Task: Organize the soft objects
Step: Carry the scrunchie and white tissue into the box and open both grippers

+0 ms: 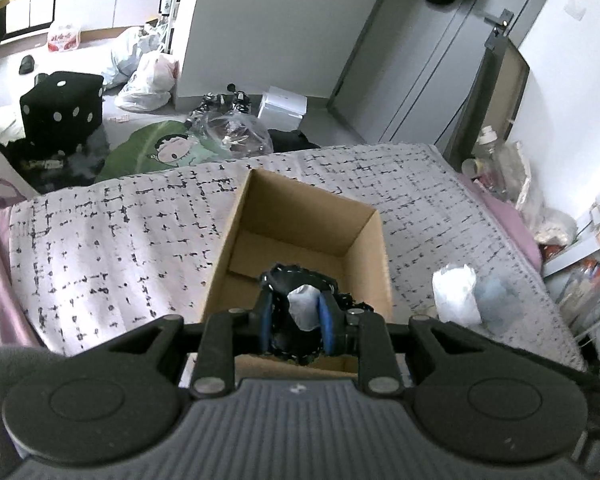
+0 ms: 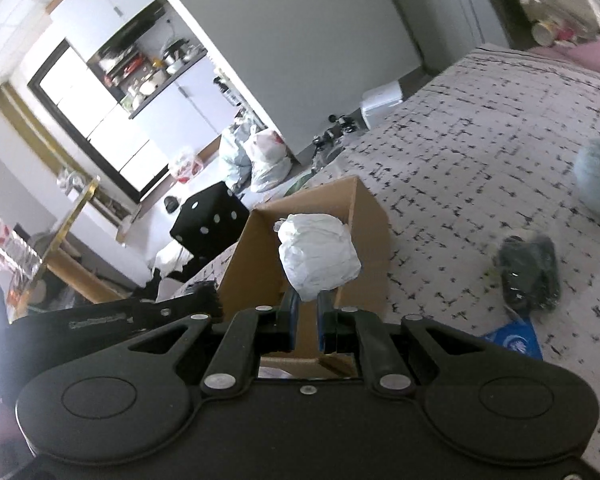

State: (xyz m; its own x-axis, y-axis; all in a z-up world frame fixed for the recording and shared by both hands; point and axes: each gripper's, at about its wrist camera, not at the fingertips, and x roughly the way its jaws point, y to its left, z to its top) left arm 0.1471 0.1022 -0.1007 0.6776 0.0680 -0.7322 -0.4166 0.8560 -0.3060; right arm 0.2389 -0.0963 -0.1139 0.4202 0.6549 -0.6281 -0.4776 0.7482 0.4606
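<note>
The left gripper [image 1: 296,316] squeezes a black lacy bundle [image 1: 300,280] over the brown box [image 1: 300,208], and the right gripper [image 2: 305,312] pinches a white bundle [image 2: 318,256] at 12 o'clock above that box.

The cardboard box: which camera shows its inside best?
The left wrist view: it looks down into the cardboard box, showing its walls and floor flaps. The right wrist view shows mainly its outer side, partly behind a held white bundle.
</note>
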